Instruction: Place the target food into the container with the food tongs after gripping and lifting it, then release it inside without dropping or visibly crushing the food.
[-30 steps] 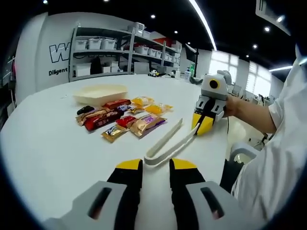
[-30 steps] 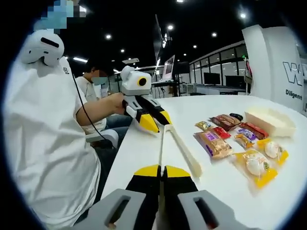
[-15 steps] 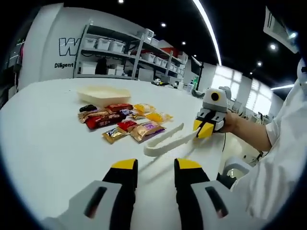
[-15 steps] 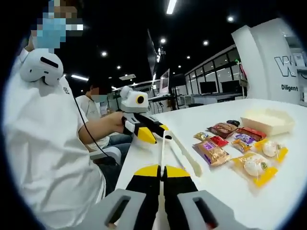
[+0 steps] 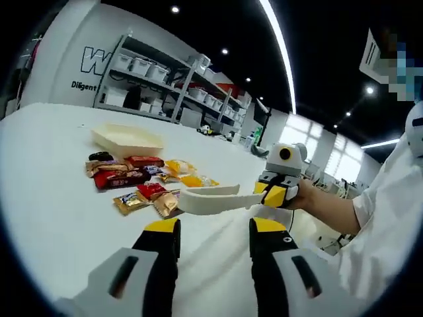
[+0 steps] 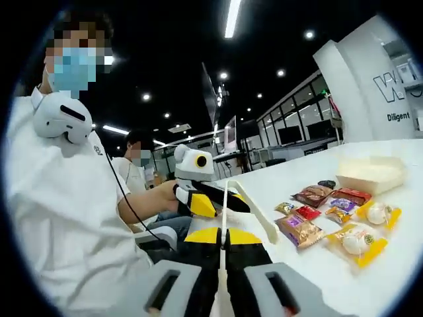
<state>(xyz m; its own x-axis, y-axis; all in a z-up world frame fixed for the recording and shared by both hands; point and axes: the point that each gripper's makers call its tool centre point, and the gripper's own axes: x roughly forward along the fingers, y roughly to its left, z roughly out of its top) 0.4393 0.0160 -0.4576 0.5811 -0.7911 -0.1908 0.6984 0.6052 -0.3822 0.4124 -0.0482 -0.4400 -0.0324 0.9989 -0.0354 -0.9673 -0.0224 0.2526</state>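
1. In the left gripper view, the cream container (image 5: 127, 139) sits far left on the white bench (image 5: 53, 198), with the wrapped snacks (image 5: 135, 183) spread just beside it, toward the camera.
2. The left gripper (image 5: 215, 232) hangs above the bench, jaws released and holding nothing.
3. The food tongs (image 5: 210, 199) are lifted clear of the bench, their tips near the snacks.
4. The right gripper (image 5: 272, 195) has its jaws clenched on the tongs' hinge end.
5. In the right gripper view, the tongs (image 6: 248, 208) reach forward from the clenched jaws; the snacks (image 6: 334, 216) and container (image 6: 370, 174) lie to the right.
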